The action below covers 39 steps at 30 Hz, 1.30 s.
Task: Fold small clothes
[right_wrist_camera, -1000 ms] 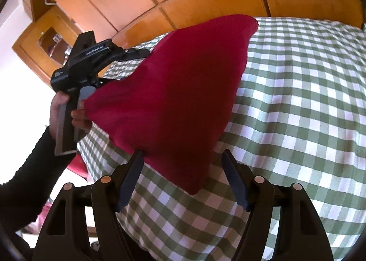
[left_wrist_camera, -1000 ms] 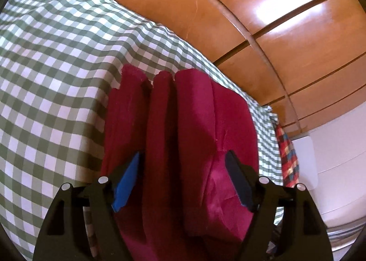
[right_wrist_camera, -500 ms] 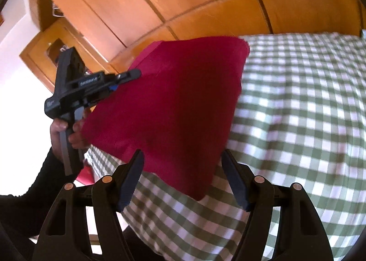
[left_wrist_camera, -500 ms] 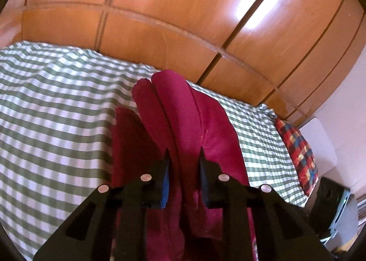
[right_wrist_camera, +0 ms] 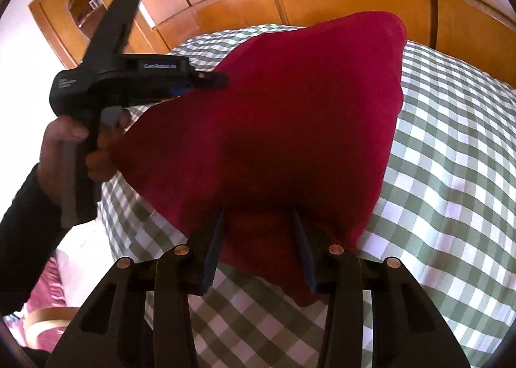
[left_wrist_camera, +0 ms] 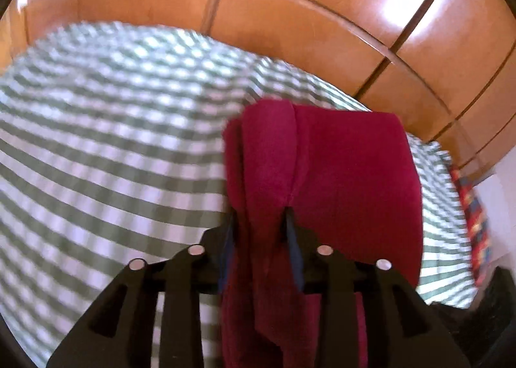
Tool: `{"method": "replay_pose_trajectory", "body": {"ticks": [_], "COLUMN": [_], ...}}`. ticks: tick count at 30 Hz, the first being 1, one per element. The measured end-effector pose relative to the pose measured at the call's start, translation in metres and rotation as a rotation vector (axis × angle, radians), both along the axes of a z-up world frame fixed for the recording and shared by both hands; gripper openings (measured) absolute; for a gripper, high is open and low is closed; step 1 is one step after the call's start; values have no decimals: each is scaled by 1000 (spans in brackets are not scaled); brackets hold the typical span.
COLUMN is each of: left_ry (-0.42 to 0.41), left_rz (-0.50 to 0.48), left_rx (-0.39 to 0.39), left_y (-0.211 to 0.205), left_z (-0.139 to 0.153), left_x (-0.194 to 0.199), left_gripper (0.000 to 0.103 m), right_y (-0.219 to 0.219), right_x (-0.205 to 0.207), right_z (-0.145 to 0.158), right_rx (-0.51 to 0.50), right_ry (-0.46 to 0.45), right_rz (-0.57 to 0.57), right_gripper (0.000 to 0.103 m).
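In the left wrist view the left gripper (left_wrist_camera: 259, 223) has a bunched fold of the red garment (left_wrist_camera: 338, 174) between its jaws, pads pressing the cloth though the jaws are easing open, while the rest hangs over the green-checked bed (left_wrist_camera: 113, 142). In the right wrist view the right gripper (right_wrist_camera: 258, 223) has its jaws closing round the garment's near edge with cloth between them, and whether the pads bite yet I cannot tell. If the left grip loosens too soon, the held corner could slip and the fold collapse; the right gripper may also catch only one layer.
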<state>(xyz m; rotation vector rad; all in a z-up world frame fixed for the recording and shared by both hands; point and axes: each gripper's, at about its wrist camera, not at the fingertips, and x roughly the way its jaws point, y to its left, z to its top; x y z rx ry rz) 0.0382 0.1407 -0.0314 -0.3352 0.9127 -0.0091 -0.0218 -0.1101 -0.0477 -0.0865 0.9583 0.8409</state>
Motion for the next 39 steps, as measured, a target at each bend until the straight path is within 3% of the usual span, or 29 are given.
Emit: {"method": "replay_pose_trajectory", "body": {"ticks": [2,6,12,15,19,21,22,23,25,30,39], "left_ry": [-67,-165,-148,-113,-104,-109,-109,-112,-116,-124,-156], "left_rz": [11,-27,-87,-70,-50,-47,-45,-44,-37,-38,-14], "left_rx": [18,-34,67,51,38,40,47,49,61,63,69], "left_y": [-3,-15,-49,-47,-41,-41,-42,-43,-45,-46,-43], "left_z": [19,39,22,5,-11,-16,-18,-19,-18,-11,0], "left_x": [-14,-33,-34,-33,-34,-35,-35,-36,-38,-43,-57], "left_gripper": [28,28,28,28,28,28,28,28,28,27,37], "right_y": [-4,-20,-45,-38,-19,-9,-7,-6,-9,-28,-61], "right_x": [1,2,38,68,117,137,145,153,158,140,122], "right_z": [1,18,52,57,42,25,15,4,-3,1,-16], "right_rx": [-3,78,168,184,148,82,48,37,52,108,285], "right_ry": [-2,60,37,47,80,82,86,112,140,146,300], "right_rz": [8,28,-80,-126,-185,-216,-232,-247,-262,-275,-244], "right_gripper": [42,52,52,52,52,52,54,62,72,81,84]}}
